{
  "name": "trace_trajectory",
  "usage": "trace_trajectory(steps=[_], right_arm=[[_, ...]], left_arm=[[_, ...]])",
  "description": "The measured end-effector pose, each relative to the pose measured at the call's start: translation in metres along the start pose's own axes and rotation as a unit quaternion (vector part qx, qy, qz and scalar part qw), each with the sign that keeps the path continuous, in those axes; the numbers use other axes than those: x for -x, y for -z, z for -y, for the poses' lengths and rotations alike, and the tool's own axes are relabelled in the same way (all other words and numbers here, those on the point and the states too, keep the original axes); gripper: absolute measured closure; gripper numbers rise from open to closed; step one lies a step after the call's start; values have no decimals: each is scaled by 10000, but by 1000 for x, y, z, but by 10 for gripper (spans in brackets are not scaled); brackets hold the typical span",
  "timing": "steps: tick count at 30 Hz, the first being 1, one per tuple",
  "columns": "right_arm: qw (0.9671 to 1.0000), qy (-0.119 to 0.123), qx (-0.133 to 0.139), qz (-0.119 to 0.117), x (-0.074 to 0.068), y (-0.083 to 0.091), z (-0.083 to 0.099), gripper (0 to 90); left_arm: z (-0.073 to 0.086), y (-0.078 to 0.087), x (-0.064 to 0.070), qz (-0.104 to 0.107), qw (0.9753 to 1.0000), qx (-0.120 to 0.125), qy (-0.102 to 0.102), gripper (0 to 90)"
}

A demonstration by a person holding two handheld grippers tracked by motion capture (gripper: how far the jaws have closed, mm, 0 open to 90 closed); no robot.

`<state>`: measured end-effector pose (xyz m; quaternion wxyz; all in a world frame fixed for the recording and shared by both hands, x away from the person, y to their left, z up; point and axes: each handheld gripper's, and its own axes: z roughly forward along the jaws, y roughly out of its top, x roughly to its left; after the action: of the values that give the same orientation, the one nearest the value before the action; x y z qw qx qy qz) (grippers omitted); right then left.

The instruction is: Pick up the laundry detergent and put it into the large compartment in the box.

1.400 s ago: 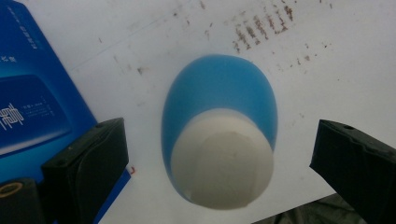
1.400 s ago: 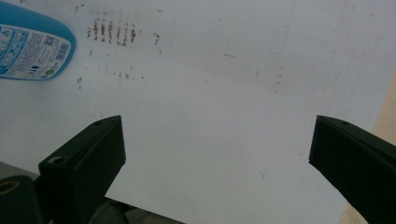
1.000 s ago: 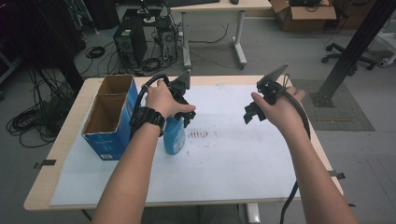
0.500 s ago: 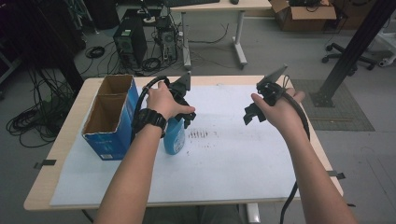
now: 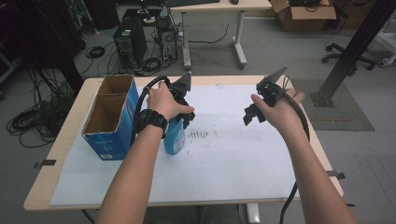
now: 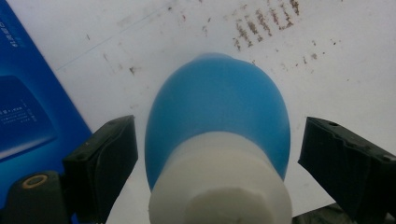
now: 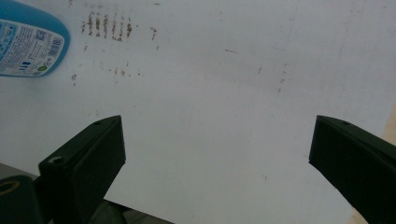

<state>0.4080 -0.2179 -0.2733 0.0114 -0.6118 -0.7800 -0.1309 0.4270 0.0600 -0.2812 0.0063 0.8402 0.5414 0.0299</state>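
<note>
While the blue plastic bottle with a white cap (image 6: 217,154) stands upright on the desk (image 5: 233,158) beside the blue cardboard box (image 5: 108,122), the left hand-held gripper (image 6: 212,154) straddles its neck from above, jaws spread, untouching; the right hand-held gripper (image 7: 217,158) hangs released, well apart.

box (image 5: 109,119) just beside bottle (image 5: 175,135)
</note>
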Motion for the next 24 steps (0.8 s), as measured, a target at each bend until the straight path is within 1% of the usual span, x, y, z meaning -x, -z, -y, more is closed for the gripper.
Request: trace_trajectory(steps=[2,9,13,18,24], right_arm=[[10000,-10,-7,-2,0,-1,0,37],[10000,4,-18,-18,0,-2,0,37],[10000,8,-6,-10,1,-2,1,37],[10000,5,-20,-8,1,-2,1,37],[10000,19,-17,-11,2,-2,1,37]], left_arm=[[0,0,0,4,10000,-32,-1,144],[0,0,-1,13,10000,-29,28,195],[-1,0,0,27,10000,-46,19,216],[-1,-1,1,-9,10000,-81,9,235],[-1,0,0,-9,10000,-62,10,258]])
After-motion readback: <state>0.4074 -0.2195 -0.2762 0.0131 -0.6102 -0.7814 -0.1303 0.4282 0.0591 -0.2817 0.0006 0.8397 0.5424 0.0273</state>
